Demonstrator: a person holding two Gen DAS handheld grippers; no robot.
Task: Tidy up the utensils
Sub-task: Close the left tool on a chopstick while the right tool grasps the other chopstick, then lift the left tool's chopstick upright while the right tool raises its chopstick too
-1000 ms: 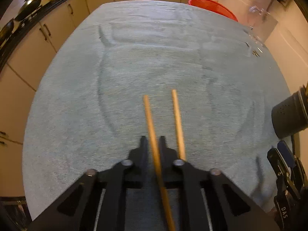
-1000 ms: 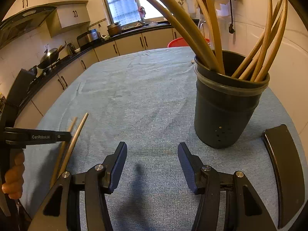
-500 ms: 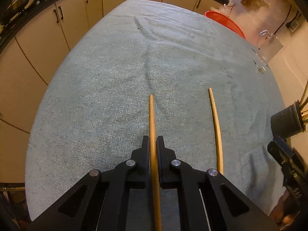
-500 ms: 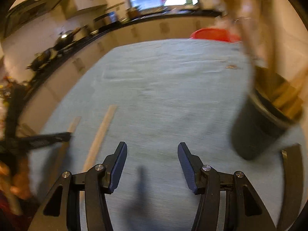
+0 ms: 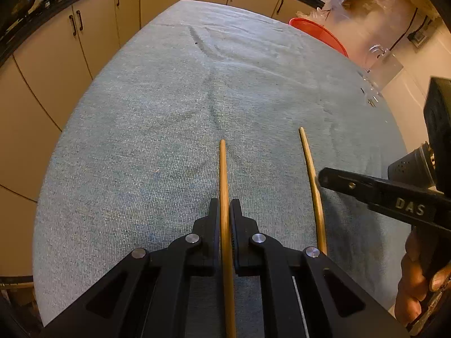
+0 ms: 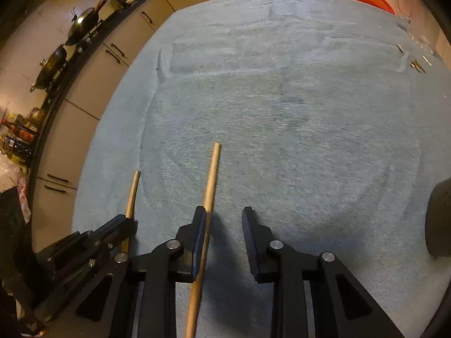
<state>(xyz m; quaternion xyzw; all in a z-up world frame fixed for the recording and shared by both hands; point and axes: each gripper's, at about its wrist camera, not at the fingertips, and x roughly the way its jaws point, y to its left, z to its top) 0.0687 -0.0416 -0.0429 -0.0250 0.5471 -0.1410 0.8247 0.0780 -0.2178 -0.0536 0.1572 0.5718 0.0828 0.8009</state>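
Note:
My left gripper (image 5: 224, 208) is shut on a wooden chopstick (image 5: 223, 169) that points away over the blue-grey cloth (image 5: 169, 112). A second chopstick (image 5: 311, 180) lies on the cloth to its right. My right gripper (image 5: 323, 176) reaches in from the right to that stick. In the right wrist view this loose chopstick (image 6: 210, 180) runs between the jaws of the right gripper (image 6: 224, 225), against the left finger (image 6: 198, 239) and apart from the right one; the jaws are closing. The held chopstick (image 6: 132, 194) and left gripper (image 6: 112, 233) show at the lower left.
A dark utensil holder (image 5: 406, 166) stands at the table's right side, partly hidden behind the right gripper. A red basin (image 5: 318, 32) and a clear pitcher (image 5: 380, 64) sit beyond the far right edge. Cabinets (image 5: 70, 56) and pans (image 6: 81, 25) line the left.
My right gripper has swung left from the utensil holder to straddle the loose chopstick, and its jaws have narrowed. The left gripper, still holding its chopstick, shifted away from the loose one.

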